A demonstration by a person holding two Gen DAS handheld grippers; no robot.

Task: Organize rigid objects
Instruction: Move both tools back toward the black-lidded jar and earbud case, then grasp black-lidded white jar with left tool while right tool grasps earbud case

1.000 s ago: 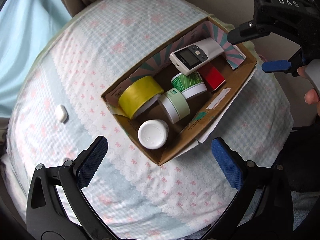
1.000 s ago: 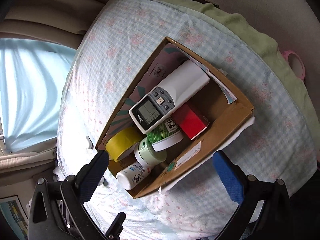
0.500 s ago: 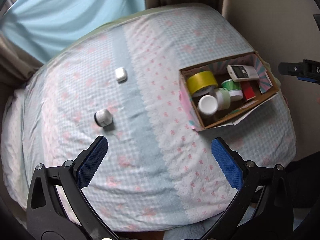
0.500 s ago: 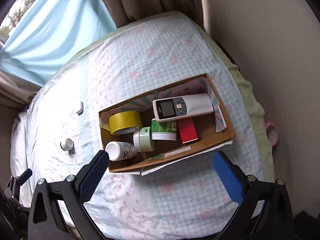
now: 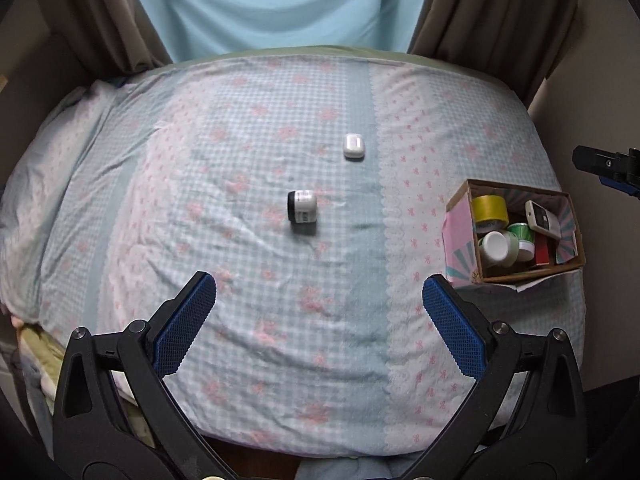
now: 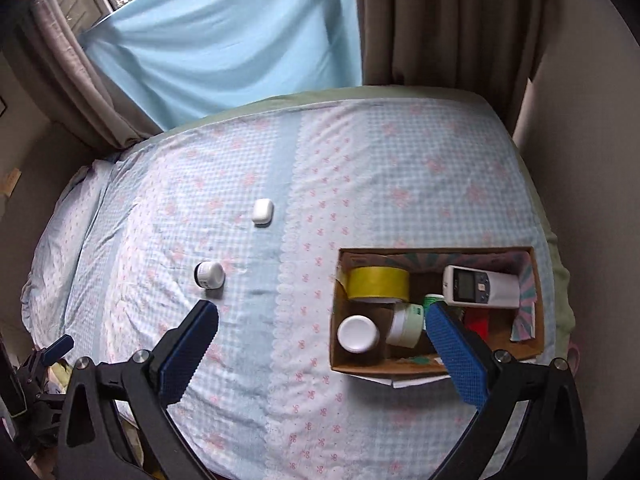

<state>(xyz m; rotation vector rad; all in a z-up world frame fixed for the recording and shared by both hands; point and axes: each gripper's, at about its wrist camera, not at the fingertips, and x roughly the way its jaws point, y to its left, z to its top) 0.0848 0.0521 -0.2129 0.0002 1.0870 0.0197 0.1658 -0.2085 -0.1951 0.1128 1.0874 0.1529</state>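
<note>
With both the left gripper [image 5: 319,322] and right gripper [image 6: 322,354] wide open and empty, approach the small jar [image 5: 302,207] squarely, straddling its sides before closing, then carry it to the cardboard box [image 6: 400,365]

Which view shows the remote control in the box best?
The right wrist view: the remote control faces the camera, screen and buttons visible, inside the cardboard box. In the left wrist view it sits small and foreshortened near the frame's edge.

Both tools look alike: the left gripper [image 5: 319,316] and right gripper [image 6: 322,346] each have two black plastic arms with triangular cut-outs, silver screws at the joints, and long blue fingertips [image 5: 185,323] with a fine cross-hatched grip texture on their inner faces
</note>
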